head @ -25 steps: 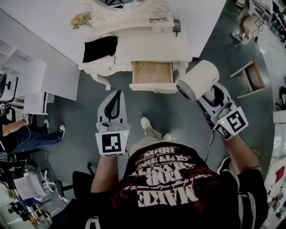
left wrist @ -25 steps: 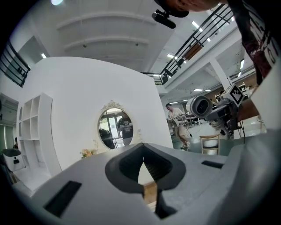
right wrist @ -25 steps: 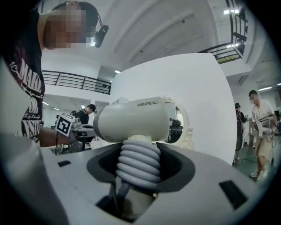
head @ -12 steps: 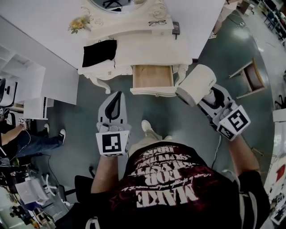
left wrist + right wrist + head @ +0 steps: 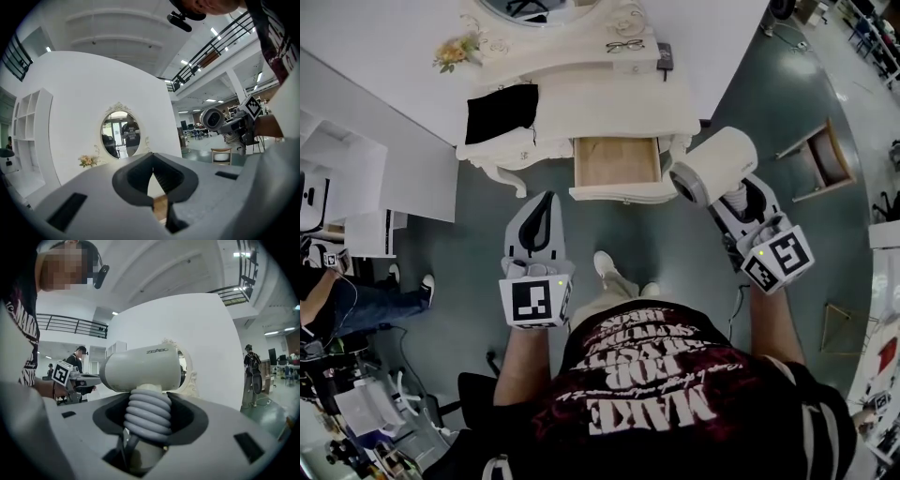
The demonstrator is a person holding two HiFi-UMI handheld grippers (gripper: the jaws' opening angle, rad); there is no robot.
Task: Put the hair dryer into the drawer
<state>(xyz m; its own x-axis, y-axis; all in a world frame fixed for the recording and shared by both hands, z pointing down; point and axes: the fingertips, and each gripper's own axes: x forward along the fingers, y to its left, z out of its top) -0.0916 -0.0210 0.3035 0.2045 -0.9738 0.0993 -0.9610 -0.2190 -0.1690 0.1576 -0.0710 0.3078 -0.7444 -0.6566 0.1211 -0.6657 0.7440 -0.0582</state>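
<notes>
The white hair dryer (image 5: pixel 714 166) hangs in the air just right of the open drawer (image 5: pixel 616 160). My right gripper (image 5: pixel 728 200) is shut on its ribbed grey handle (image 5: pixel 146 414). In the right gripper view the dryer's barrel (image 5: pixel 140 369) lies crosswise above the jaws. The drawer's bare wooden bottom shows, pulled out from the cream dressing table (image 5: pixel 609 98). My left gripper (image 5: pixel 546 195) is shut and holds nothing, in front of the table and left of the drawer. The left gripper view shows its tips (image 5: pixel 152 169) touching and the hair dryer (image 5: pixel 212 118) off to the right.
On the tabletop lie a black cloth (image 5: pixel 501 108), glasses (image 5: pixel 625 44), a dark flat device (image 5: pixel 664 54) and flowers (image 5: pixel 455 52), below an oval mirror (image 5: pixel 120 135). A wooden chair (image 5: pixel 820 161) stands at the right and white shelves (image 5: pixel 342 178) at the left. A seated person (image 5: pixel 337 295) is at the far left.
Both grippers have drifted slightly closer to the dressing table. The right gripper keeps its hold on the hair dryer and the left stays shut.
</notes>
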